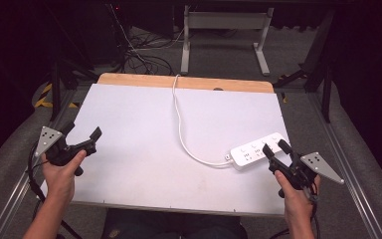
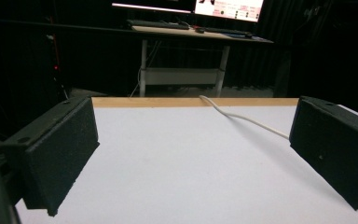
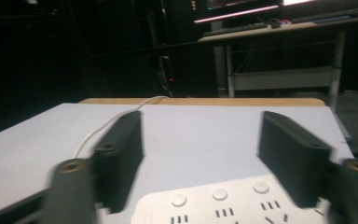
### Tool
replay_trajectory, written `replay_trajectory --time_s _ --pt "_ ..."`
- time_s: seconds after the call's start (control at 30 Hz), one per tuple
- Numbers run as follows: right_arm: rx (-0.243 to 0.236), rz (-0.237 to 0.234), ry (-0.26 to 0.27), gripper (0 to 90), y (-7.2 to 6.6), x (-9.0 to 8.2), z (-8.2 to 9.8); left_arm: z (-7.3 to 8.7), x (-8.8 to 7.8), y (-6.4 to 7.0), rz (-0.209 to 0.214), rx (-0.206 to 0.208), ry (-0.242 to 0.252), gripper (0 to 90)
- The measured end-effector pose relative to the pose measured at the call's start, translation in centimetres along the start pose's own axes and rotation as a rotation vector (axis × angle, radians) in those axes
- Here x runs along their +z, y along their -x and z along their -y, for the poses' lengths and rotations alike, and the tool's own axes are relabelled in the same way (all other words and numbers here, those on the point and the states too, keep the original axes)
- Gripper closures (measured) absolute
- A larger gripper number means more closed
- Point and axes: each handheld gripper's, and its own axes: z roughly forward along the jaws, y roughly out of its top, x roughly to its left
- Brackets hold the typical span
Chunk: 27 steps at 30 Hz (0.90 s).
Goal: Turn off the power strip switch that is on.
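The left gripper point(image 1: 82, 139) is held low over the left part of the white tabletop point(image 1: 144, 149), its jaws spread wide with nothing between them, apparently kept in reserve; ahead of it and to its right, the white cable point(image 2: 242, 117) is seen running toward the wooden far edge point(image 1: 129, 79). That cable is traced from the far edge down to the white power strip point(image 1: 253, 152), which lies flat near the tabletop's right edge with its sockets and buttons point(image 3: 219, 193) facing up. The right gripper point(image 1: 274, 148) is positioned just above the strip's near end, jaws parted and straddling it without pressing on it, as is judged suitable for closing across its width.
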Motion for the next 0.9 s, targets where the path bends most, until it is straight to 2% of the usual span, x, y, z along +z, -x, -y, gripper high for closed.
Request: replay_trajectory --time_s 0.07,0.1,0.13,0.17,0.2,0.3,0.4,0.47,0.53,0.77,0.8,0.9 --pt "-0.012 -0.01 -0.004 59.7 -0.2 0.0 -0.1 -0.1 -0.1 0.0 0.003 0.008 0.001 1.7" --pt "-0.028 -0.015 -0.007 76.3 -0.2 -0.1 -0.2 0.0 -0.1 0.0 0.002 0.009 0.001 1.7" --pt "-0.044 -0.026 -0.01 86.3 -0.3 -0.1 -0.3 0.0 0.0 0.0 0.002 0.003 -0.001 1.7" --pt "-0.041 -0.029 -0.025 90.0 -0.4 -0.2 -0.4 0.0 0.0 0.0 0.002 0.003 -0.001 1.7" --pt "-0.041 -0.029 -0.025 90.0 -0.4 -0.2 -0.4 0.0 0.0 -0.1 0.002 0.005 -0.003 1.7" --pt "-0.046 -0.025 -0.075 90.0 -0.8 -0.3 -1.0 0.0 0.1 -0.1 0.004 0.007 -0.004 1.9" --pt "-0.048 -0.055 -0.101 90.0 -1.0 -0.3 -1.2 0.1 0.2 0.0 0.007 0.008 -0.008 1.9" --pt "-0.052 -0.07 -0.155 90.0 -1.3 -0.1 -1.3 0.1 0.2 0.1 0.01 0.012 -0.009 1.9" --pt "-0.056 -0.074 -0.169 90.0 -1.4 0.1 -1.5 0.1 0.2 0.2 0.014 0.014 -0.007 2.0" --pt "-0.047 -0.065 -0.206 90.0 -1.2 1.4 -2.7 0.1 0.5 0.1 0.02 0.018 -0.012 2.1" --pt "-0.038 -0.061 -0.236 90.0 -1.1 2.0 -2.8 0.1 0.5 0.1 0.02 0.018 -0.014 2.1" --pt "-0.037 -0.061 -0.273 90.0 -1.2 3.1 -2.9 0.2 0.4 0.1 0.018 0.02 -0.015 2.2"
